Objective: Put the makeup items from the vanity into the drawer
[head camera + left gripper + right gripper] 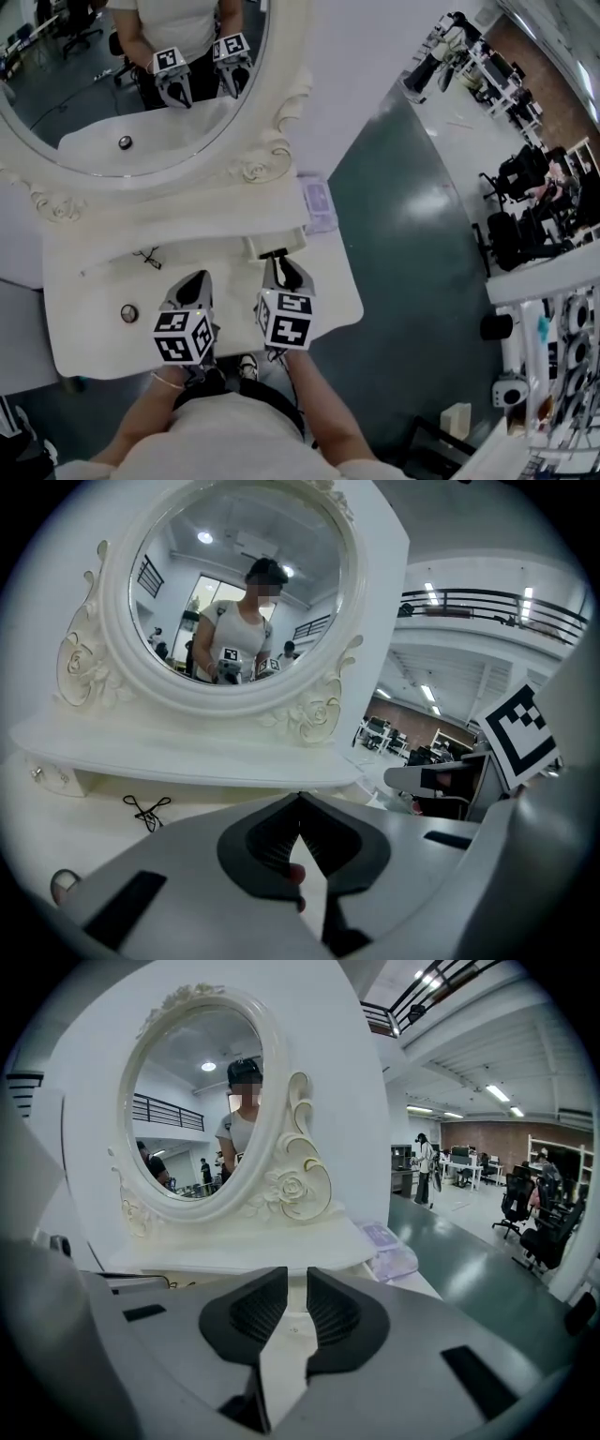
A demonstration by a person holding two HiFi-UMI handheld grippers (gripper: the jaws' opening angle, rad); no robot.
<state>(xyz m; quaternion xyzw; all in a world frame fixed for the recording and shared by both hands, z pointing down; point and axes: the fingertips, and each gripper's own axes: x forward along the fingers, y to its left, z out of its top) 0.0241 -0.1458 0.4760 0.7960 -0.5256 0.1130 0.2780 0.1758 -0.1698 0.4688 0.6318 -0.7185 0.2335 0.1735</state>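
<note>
Both grippers hang over the white vanity [94, 349] top, in front of its oval mirror [84, 117]. The left gripper [194, 281] has its jaws closed tip to tip; a small reddish bit shows low between the pads, perhaps a makeup item, too unclear to name. The right gripper [277, 259] has its jaws a narrow slit apart, gripping nothing. A translucent lavender box [317, 204] sits at the right end of the shelf [206, 220]; a black cord [147, 256] and a small round item [128, 313] lie on the top, left of the grippers
</note>
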